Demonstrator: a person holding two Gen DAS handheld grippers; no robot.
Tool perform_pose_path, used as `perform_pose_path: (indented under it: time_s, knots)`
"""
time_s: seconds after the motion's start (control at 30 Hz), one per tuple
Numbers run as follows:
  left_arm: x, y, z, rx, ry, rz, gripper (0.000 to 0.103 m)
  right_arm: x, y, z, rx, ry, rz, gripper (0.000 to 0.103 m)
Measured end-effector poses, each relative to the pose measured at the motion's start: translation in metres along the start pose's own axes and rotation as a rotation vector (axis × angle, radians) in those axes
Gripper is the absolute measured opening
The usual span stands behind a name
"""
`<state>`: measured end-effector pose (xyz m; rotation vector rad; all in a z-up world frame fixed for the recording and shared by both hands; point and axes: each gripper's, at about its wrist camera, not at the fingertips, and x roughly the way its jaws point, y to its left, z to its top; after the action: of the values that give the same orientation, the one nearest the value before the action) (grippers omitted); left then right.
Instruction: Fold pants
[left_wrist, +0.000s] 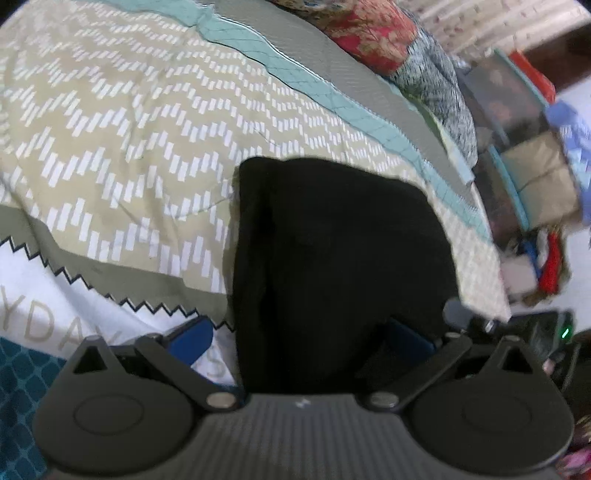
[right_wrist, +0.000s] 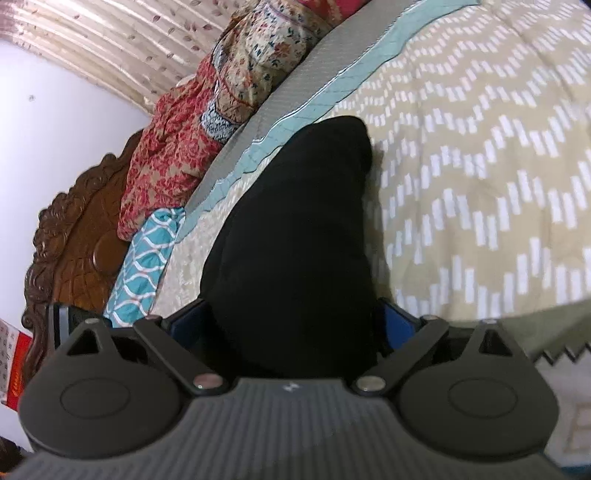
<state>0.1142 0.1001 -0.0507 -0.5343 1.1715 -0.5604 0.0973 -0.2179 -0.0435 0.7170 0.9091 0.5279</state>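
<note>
The bed (left_wrist: 129, 129), under its beige quilt with white dashed chevrons, carries the black fabric pants (left_wrist: 332, 251), already bundled into a compact dark slab. They lie straight ahead of both my claws, long axis running away from me toward the teal border. My left claw (left_wrist: 299, 343) stands spread, the cloth between its blue pads but not pinched (as far as I can judge). My right claw (right_wrist: 291, 325) is likewise wide apart, straddling the near end. The right view alone shows the carved brown wooden headboard (right_wrist: 74, 236); the left view shows cluttered shelves.
</note>
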Motion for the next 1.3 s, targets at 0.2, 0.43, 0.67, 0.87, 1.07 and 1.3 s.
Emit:
perform_pose_path:
  time_s: [0.2,0.43,0.67,0.87,1.07,1.3]
  knots:
    - [0.0,0.017,0.001,-0.053,-0.02,-0.054,0.103,-0.004,-0.013,0.004,0.037,0.025,0.053,0.099]
    - [0.007,-0.012,-0.011,0.131,-0.029,0.067,0.103,0.001,-0.006,-0.001,-0.027,0.015,0.026,0.102]
    - [-0.001,-0.005,-0.016,0.135,-0.036,0.031,0.103,0.002,-0.009,-0.003,-0.045,0.016,0.061,0.103]
    - [-0.003,0.001,-0.013,0.063,-0.036,0.003,0.103,0.002,-0.01,0.001,-0.038,0.041,0.056,0.103]
    - [0.02,-0.004,-0.006,-0.003,-0.04,-0.076,0.098,0.011,0.005,0.001,-0.057,0.073,0.02,0.098]
    - [-0.002,-0.031,-0.005,0.042,-0.101,-0.135,0.061,-0.006,0.051,-0.002,-0.237,0.021,0.014,0.059]
